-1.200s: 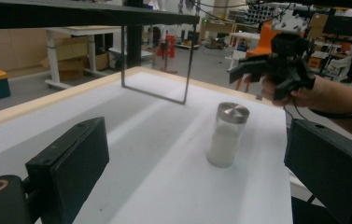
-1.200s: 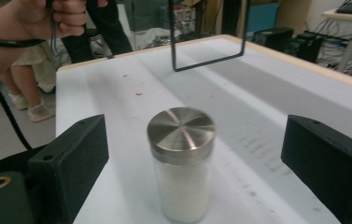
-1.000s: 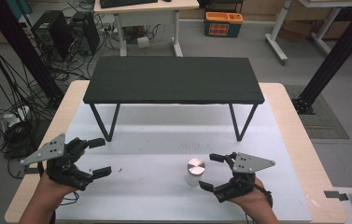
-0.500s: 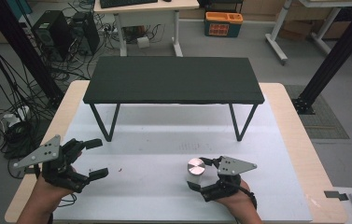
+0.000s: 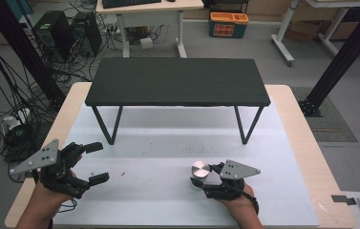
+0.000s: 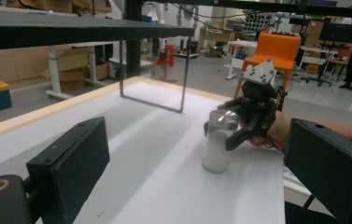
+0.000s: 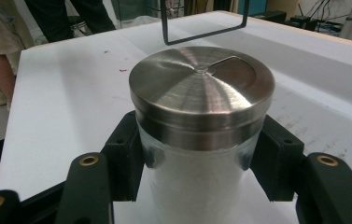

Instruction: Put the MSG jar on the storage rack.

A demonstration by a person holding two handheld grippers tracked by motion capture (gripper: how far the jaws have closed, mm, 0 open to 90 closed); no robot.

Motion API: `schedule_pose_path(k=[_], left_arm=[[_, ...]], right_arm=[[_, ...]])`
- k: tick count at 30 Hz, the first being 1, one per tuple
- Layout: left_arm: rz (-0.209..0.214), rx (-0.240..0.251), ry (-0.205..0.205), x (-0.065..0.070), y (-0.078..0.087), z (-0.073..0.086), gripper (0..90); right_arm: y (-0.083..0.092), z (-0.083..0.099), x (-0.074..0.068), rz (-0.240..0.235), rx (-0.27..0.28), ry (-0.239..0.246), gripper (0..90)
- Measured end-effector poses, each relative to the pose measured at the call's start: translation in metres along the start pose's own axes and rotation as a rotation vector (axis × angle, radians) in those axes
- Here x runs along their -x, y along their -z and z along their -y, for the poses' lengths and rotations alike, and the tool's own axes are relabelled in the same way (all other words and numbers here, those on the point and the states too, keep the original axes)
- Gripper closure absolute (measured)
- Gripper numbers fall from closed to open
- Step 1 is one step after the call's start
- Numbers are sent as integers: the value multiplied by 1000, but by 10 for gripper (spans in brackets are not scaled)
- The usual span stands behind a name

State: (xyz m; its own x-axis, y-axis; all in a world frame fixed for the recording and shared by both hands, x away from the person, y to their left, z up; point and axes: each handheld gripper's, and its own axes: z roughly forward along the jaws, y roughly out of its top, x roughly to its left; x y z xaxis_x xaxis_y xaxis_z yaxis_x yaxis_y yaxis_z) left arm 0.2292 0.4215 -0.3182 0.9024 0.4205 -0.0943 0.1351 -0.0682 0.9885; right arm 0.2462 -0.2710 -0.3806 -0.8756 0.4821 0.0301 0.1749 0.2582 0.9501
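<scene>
Brushed-steel round lid (image 7: 201, 88); glass jar (image 7: 197, 186)

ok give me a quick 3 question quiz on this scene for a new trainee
1. True or false: the left gripper holds nothing.
2. What sits between the jaws of the right gripper?
 A. a cardboard box
 B. a jar with a metal lid
 C. a keyboard
3. Fill in: the jar stands on the ____ mat, in front of the black stand.

Key
1. True; its jaws are apart.
2. B
3. white
</scene>
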Motion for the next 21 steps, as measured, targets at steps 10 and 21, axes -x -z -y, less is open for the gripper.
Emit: schedule_pose_path(k=[10,21], left_arm=[[-3,2,-4,-2,1,-2,71],[1,-11,-21,-2,0,-9,71]], right_arm=[[18,-46,-5,8,44,59,424],[47,-143,11,-16,137,91,424]])
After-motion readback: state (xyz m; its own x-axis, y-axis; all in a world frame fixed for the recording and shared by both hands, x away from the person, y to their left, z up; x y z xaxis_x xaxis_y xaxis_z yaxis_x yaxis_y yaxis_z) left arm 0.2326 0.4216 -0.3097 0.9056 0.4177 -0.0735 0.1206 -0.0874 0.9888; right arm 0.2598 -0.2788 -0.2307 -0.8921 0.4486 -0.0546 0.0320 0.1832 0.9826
